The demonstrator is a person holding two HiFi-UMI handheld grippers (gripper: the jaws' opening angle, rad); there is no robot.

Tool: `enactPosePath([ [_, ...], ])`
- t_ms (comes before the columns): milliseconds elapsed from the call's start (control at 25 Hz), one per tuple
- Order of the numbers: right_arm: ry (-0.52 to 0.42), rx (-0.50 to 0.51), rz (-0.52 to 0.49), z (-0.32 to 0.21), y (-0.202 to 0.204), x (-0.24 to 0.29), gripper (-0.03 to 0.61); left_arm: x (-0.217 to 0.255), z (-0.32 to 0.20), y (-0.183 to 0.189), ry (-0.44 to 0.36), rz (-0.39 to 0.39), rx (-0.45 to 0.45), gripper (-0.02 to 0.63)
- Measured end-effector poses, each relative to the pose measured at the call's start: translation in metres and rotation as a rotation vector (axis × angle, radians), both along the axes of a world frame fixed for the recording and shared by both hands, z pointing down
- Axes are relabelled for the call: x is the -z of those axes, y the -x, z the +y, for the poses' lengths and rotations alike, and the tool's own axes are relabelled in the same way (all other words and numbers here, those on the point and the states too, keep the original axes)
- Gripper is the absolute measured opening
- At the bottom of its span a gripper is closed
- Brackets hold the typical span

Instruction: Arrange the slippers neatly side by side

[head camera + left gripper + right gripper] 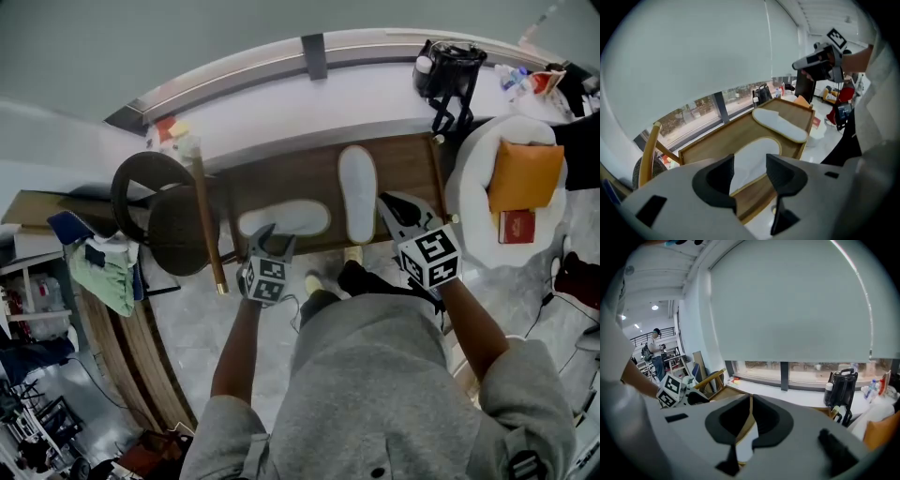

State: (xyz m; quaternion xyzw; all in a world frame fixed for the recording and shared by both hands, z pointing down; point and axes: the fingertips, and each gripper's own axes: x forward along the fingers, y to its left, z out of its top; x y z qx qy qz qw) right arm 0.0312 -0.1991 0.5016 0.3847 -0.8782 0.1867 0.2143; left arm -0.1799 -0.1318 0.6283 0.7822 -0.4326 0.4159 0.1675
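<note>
Two white slippers lie on a low wooden table (pixel 412 155). One slipper (pixel 283 218) lies crosswise near the front edge, the other (pixel 357 192) points away from me to its right. My left gripper (pixel 277 240) hovers at the near edge of the crosswise slipper with its jaws open. In the left gripper view that slipper (pixel 752 159) shows in the gap of the left gripper (pixel 750 165), untouched, with the second slipper (pixel 780 124) beyond. My right gripper (pixel 392 208) is raised just right of the lengthwise slipper, shut on nothing. In its own view the right gripper (pixel 750 420) has its jaws together.
A dark round stool (pixel 159 211) and a wooden chair post (pixel 208 225) stand left of the table. On the window ledge behind is a black bag (pixel 448 70). A white round seat (pixel 473 202) with an orange cushion (pixel 525 173) stands to the right.
</note>
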Motion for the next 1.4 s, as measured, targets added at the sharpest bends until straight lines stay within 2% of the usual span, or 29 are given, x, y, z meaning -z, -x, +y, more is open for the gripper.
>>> enactPosePath([
  [160, -0.004, -0.008, 0.023, 0.007, -0.008, 0.000, 0.037, -0.031, 0.001, 0.009, 0.042, -0.088, -0.043, 0.218],
  [320, -0.003, -0.023, 0.046, 0.012, -0.019, -0.002, 0.037, -0.044, -0.003, 0.010, 0.022, -0.163, -0.090, 0.217],
  [600, 0.015, -0.075, 0.064, 0.019, -0.039, -0.007, 0.037, -0.053, -0.013, 0.006, 0.007, -0.206, -0.154, 0.208],
  [760, 0.020, -0.087, 0.069, 0.023, -0.046, -0.008, 0.037, -0.055, -0.013, 0.005, 0.010, -0.232, -0.177, 0.116],
  [880, 0.021, -0.086, 0.072, 0.024, -0.049, -0.009, 0.037, -0.053, -0.015, 0.005, 0.013, -0.243, -0.161, 0.066],
  [1000, 0.023, -0.083, 0.067, 0.025, -0.046, -0.010, 0.037, -0.048, -0.017, 0.007, 0.019, -0.221, -0.111, 0.049],
  [1120, 0.019, -0.079, 0.062, 0.021, -0.044, -0.008, 0.037, -0.040, -0.023, 0.010, 0.031, -0.180, -0.021, 0.044],
  [1400, 0.010, -0.080, 0.043, 0.012, -0.049, -0.006, 0.037, -0.030, -0.030, 0.018, 0.126, -0.104, 0.327, 0.040],
])
